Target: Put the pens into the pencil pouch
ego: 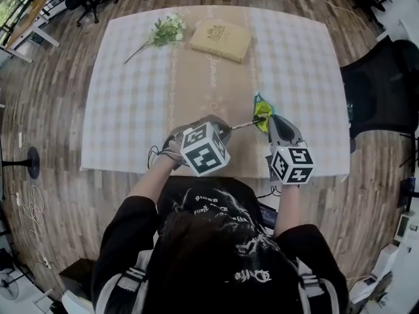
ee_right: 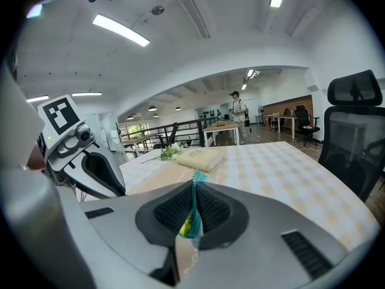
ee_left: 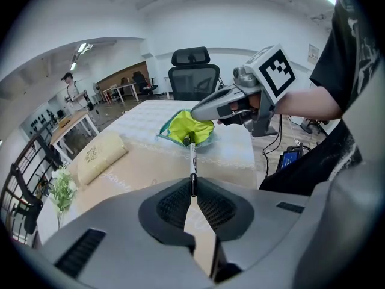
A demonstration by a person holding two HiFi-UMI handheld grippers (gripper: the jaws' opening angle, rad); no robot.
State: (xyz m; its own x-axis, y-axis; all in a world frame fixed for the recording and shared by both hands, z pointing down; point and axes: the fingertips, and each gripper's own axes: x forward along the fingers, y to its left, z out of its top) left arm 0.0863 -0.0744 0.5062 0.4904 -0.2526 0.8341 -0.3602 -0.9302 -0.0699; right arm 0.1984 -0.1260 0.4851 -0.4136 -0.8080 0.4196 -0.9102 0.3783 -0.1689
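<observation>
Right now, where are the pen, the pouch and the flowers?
pen [ee_left: 192, 158], left gripper view, its white barrel.
pouch [ee_left: 186, 127], left gripper view, its yellow-green lining.
flowers [ego: 167, 30], head view, the leafy blossoms.

Square worktop [ego: 124, 116] under a pale checked cloth [ego: 294, 64], tan runner [ego: 196, 77] down its middle. At the far end lie a white-flowered green sprig [ego: 163, 31] and a beige embroidered cushion [ego: 220, 40], apart. A yellow-green fabric pouch [ego: 262, 115] seems to rest nearer, right.
</observation>
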